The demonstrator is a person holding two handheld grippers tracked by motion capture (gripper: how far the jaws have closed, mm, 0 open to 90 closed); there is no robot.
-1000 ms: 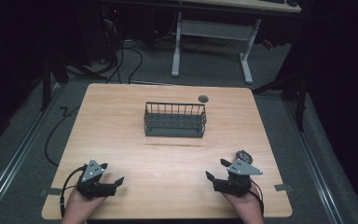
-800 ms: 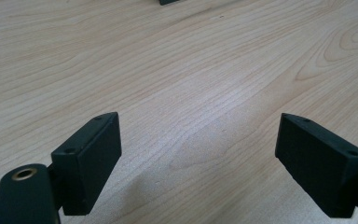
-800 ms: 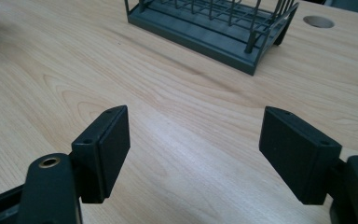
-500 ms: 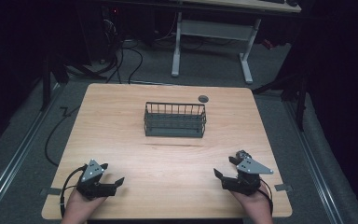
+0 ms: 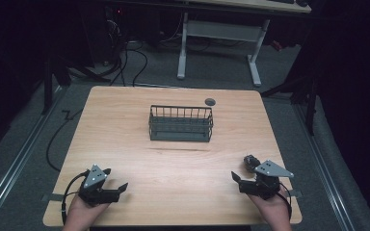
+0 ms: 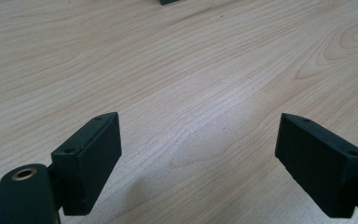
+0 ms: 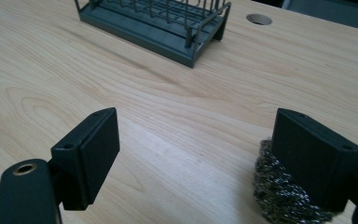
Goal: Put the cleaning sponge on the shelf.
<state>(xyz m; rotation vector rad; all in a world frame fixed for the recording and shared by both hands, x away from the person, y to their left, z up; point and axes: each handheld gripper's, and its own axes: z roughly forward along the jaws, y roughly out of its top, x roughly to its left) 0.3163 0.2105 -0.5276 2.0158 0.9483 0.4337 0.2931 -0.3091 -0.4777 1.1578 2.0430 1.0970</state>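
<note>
Wood table (image 5: 173, 159), dark rm, grey carpet (image 5: 29, 139).

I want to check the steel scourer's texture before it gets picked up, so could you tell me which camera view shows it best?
The right gripper view: the steel scourer lies close, its shiny coils plain, partly behind one jaw of the open right gripper. The high view gives a small dark lump on the table. The left gripper view looks at bare wood.
</note>
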